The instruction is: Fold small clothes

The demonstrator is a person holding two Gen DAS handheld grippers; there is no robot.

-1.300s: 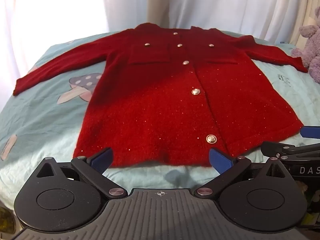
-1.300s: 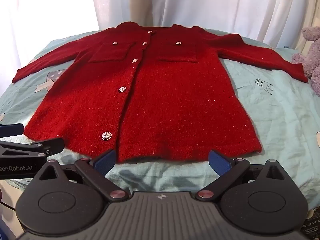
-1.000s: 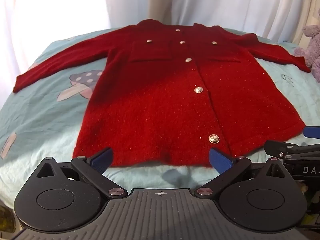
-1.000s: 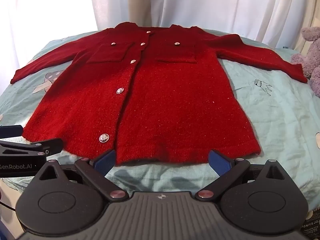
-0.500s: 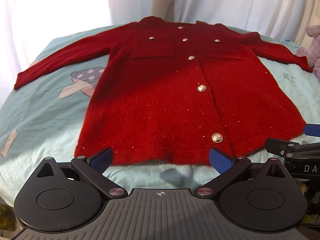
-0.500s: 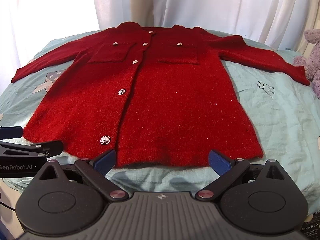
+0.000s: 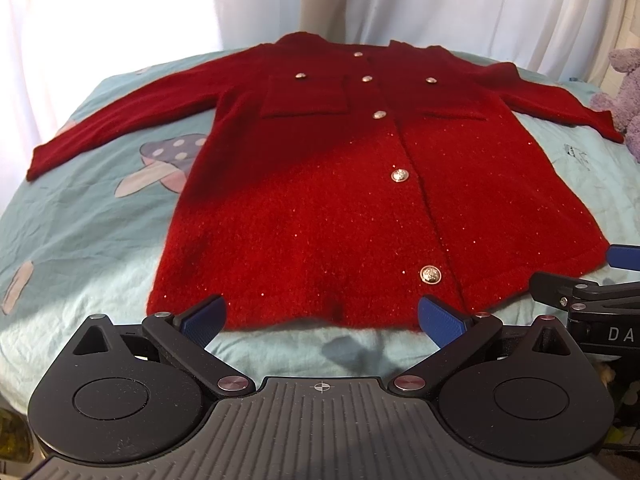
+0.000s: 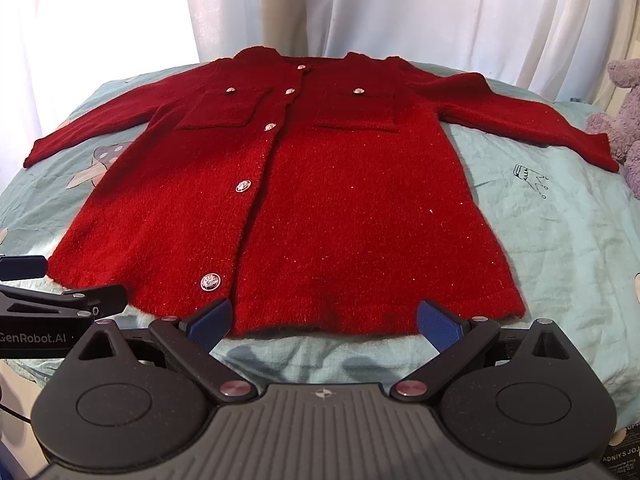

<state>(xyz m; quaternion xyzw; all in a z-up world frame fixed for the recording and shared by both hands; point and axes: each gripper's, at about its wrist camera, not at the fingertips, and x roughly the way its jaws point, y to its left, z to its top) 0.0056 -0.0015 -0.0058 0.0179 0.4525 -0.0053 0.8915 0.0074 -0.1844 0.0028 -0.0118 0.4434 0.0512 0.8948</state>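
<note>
A long red knitted cardigan (image 7: 340, 200) (image 8: 320, 200) with silver buttons and two chest pockets lies flat, buttoned, on a pale teal bedsheet (image 7: 80, 232) (image 8: 560, 216), both sleeves spread outward. My left gripper (image 7: 322, 318) is open, its blue pads just short of the hem's left half. My right gripper (image 8: 324, 320) is open too, hovering before the hem's right half. Nothing sits between either pair of fingers. Each gripper shows at the edge of the other's view.
A purple plush toy (image 7: 624, 96) (image 8: 624, 112) sits at the right by the sleeve cuff. White curtains (image 7: 440, 4) hang behind the bed. The sheet carries a mushroom print (image 7: 160, 164) on the left and a small crown drawing (image 8: 530, 178) on the right.
Both views have shifted slightly, the cardigan sliding a little down and nearer in frame. Both grippers stay open and the cardigan lies unmoved.
</note>
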